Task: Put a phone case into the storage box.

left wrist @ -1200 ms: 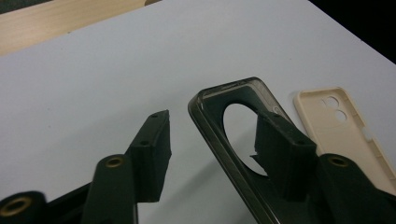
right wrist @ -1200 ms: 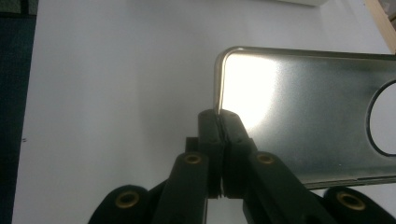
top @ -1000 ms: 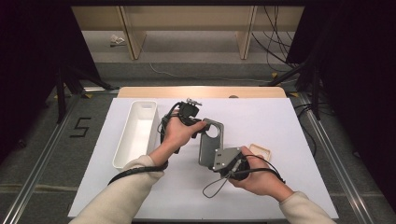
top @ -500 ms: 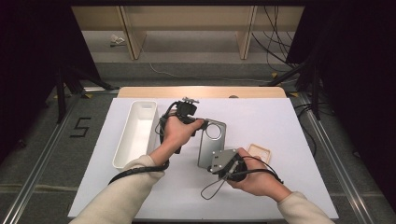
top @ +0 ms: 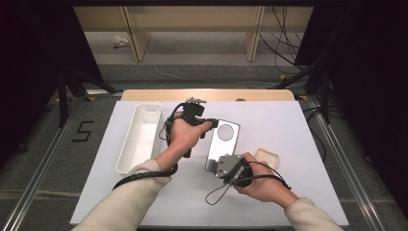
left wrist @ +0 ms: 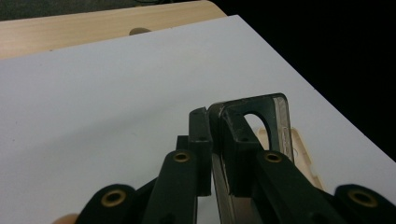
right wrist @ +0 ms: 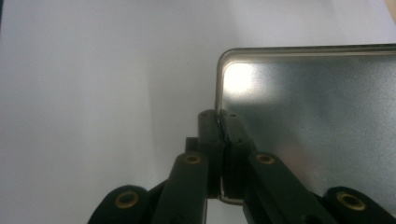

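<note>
Right gripper (top: 226,166), nearest the person: jaws pressed together on the near edge of the flat grey metal plate with rounded corners and a round hole (top: 222,144). The right gripper view confirms this, with the plate's brushed face (right wrist: 317,121) extending right of the jaws and its rim pinched between them.

The plate is held above the white worktop (top: 279,125), right of centre, running from the right gripper away to the left gripper (top: 211,124).

Left gripper: jaws have just been closing and now clamp the far end of the plate, beside the round hole. In the left gripper view the plate (left wrist: 252,121) is seen edge-on between the jaws, pads on both faces.

Small shallow square tan tray (top: 266,157): lies flat on the worktop, just right of the plate and near the right hand (top: 262,185).

Long white rectangular plastic bin (top: 140,137): on the worktop's left part, lengthwise front to back, left of the left hand (top: 185,137).

Light wooden board edge (top: 207,95): along the worktop's far side.
</note>
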Available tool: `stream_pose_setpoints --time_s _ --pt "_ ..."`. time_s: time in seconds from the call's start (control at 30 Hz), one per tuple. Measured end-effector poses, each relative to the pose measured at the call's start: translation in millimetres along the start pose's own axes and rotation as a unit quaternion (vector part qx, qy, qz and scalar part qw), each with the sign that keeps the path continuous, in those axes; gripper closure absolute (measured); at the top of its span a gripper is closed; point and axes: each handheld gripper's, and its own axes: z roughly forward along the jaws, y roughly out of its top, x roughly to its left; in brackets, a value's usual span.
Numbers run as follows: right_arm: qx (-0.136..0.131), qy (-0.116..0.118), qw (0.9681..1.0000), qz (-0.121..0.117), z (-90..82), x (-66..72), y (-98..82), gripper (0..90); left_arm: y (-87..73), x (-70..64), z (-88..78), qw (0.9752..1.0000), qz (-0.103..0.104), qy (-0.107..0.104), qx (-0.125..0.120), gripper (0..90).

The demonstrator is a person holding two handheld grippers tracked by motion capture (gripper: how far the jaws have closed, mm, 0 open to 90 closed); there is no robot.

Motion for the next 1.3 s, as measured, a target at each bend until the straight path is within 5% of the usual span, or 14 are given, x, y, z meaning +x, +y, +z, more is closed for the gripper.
stream_pose_setpoints --time_s 0.13,0.37,0.4,0.53,0.63,0.9,1.3 --pt "-0.027 -0.024 0.9993 0.008 -0.7 -2.0 -1.9 78.2 0.1 1.7 -4.0 0.9995 0.015 0.014 -0.025 88.7" --pt "-0.053 -0.029 0.9975 0.039 -7.6 -4.5 -2.5 62.4 -0.3 10.5 -9.3 0.9979 0.022 0.032 -0.051 88.8" --pt "-0.072 -0.039 0.9951 0.054 -10.8 -6.2 -1.6 52.4 -0.8 12.1 -12.1 0.9974 0.016 0.043 -0.055 88.8" --pt "-0.092 -0.044 0.9920 0.074 -15.8 -8.4 -1.0 43.7 -0.3 15.8 -15.7 0.9956 0.027 0.063 -0.064 88.8" --pt "-0.114 -0.064 0.9868 0.097 -23.2 -12.1 -3.0 38.1 0.0 19.2 -19.5 0.9950 0.024 0.069 -0.069 88.9" --pt "-0.129 -0.090 0.9779 0.138 -32.2 -20.9 -17.4 34.0 1.1 26.7 -30.7 0.9924 0.025 0.090 -0.081 88.9" --pt "-0.127 -0.098 0.9728 0.167 -37.1 -25.1 -32.0 31.0 7.6 33.9 -52.1 0.9885 0.024 0.106 -0.105 88.9"
